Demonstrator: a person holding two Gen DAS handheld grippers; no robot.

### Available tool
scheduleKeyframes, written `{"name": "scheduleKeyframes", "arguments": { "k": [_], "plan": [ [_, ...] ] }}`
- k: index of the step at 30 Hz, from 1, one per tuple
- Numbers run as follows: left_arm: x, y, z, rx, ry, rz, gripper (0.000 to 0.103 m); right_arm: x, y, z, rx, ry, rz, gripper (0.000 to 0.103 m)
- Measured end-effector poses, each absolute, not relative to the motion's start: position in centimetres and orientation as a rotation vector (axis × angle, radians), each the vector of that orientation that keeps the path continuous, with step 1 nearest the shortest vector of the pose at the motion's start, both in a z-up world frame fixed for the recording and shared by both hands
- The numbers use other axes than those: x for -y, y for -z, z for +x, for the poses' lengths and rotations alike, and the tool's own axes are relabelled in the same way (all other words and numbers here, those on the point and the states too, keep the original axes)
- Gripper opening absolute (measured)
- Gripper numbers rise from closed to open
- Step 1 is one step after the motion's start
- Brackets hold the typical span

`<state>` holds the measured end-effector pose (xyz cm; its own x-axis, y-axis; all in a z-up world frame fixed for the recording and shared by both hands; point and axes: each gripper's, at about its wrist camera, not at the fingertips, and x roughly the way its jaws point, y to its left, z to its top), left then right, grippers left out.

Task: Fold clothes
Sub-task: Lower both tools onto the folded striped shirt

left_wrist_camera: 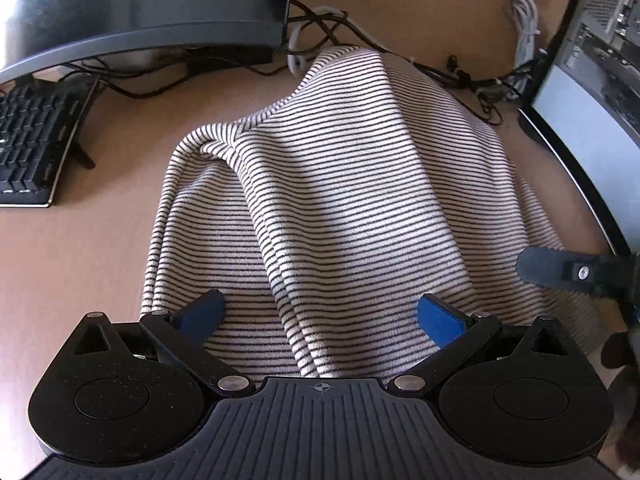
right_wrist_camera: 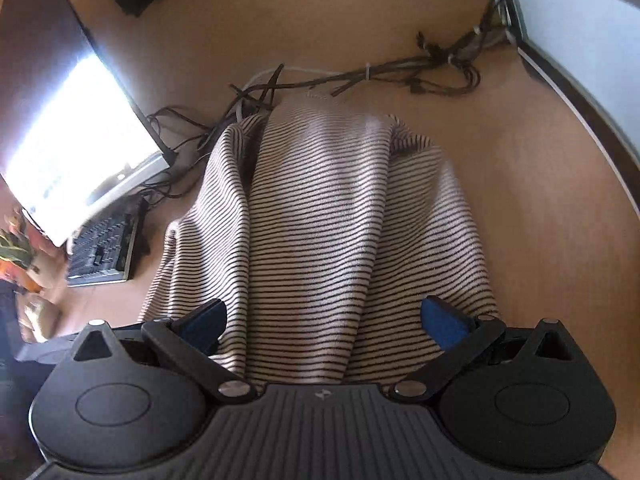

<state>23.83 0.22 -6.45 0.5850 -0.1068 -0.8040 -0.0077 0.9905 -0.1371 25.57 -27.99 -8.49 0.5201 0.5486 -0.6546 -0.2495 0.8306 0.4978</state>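
Both tongs, left and right, gape apart over the striped garment; only the left view shows the keyboard clearly, its near hem perhaps hidden.

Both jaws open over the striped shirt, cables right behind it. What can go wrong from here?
1. The white black-striped knit garment lies bunched in ridges; either open gripper may pinch several layers and fold unevenly.
2. Its far edge lies close to the tangle of dark cables; dragging the cloth could snag them.
3. The black keyboard sits nearby on the left, risking a knock.
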Motion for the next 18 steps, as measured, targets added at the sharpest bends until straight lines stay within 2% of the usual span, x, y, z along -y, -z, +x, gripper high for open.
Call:
{"name": "scheduleKeyframes", "arguments": {
  "k": [10,18],
  "plan": [
    [-3.4,5.1,16.6,-1.086,0.350,-0.167,0.103,27.6,7.7,19.9,-1.026,-0.544,0.312,0.103],
    [-6.4,5.1,18.7,-1.035,0.403,-0.382,0.103,23.6,7.3,16.3,-1.005,-0.381,0.162,0.103]
  ]
}}
